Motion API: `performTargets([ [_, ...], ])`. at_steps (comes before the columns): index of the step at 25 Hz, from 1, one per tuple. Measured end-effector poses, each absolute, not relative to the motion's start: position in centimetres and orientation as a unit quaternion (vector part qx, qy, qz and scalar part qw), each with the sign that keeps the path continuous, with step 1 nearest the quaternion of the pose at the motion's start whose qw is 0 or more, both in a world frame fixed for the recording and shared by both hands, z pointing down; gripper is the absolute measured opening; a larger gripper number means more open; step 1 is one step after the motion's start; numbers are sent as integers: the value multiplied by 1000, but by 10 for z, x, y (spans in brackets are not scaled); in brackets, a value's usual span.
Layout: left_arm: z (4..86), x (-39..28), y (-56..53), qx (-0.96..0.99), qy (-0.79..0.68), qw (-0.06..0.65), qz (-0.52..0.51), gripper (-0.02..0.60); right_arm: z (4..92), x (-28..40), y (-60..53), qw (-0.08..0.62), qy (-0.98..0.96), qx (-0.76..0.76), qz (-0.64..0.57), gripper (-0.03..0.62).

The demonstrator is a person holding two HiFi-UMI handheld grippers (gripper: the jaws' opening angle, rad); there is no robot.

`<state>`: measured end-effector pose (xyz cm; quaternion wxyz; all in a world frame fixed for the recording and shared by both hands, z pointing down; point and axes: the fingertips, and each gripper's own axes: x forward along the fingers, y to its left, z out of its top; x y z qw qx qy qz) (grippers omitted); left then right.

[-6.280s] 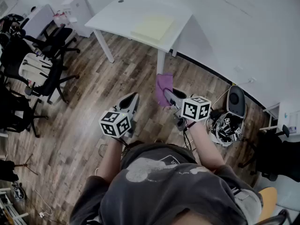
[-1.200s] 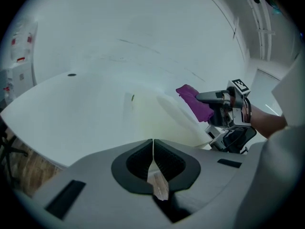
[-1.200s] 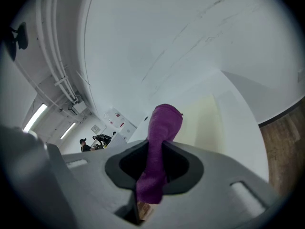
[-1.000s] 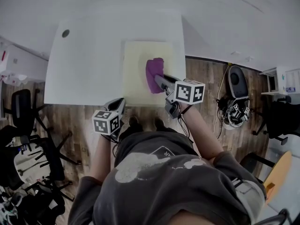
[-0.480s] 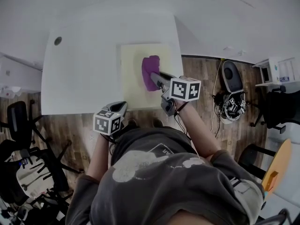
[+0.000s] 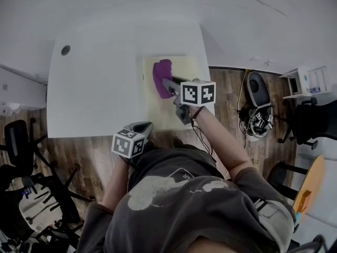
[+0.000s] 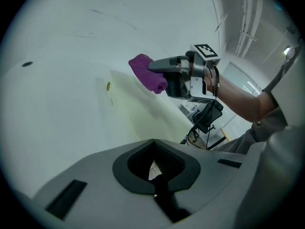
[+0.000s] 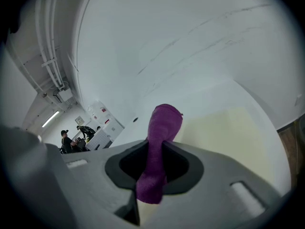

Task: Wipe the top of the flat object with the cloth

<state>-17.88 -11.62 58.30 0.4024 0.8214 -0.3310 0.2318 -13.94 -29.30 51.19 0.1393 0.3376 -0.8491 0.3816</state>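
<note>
Your right hand-held gripper [image 6: 167, 86] pinched the cloth [image 6: 160, 73] at 10 o'clock of the flat object [image 6: 187, 67]; left hand-held gripper [image 6: 143, 126] pressed together, empty, at 6 o'clock edge of the bench [image 6: 95, 83]

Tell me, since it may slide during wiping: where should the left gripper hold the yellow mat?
Probably its near edge, from the person's side: the yellow mat lies flat on the white table, so only an edge can be pinched, and the right gripper holds the purple cloth farther in.

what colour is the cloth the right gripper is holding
Purple, plain with no pattern. The cloth shows best in the right gripper view.
</note>
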Motion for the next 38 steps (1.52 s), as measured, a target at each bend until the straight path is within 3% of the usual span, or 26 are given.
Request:
performTargets([
  [8, 584, -179, -119, 831, -303, 410, 221, 11, 515, -181, -335, 143, -840, 348, 391, 75],
  [22, 582, -176, -121, 830, -288, 421, 226, 11, 558, -206, -372, 208, -825, 350, 391, 75],
  [38, 584, -174, -120, 821, -316, 412, 237, 11, 561, -157, -384, 220, -809, 384, 387, 75],
])
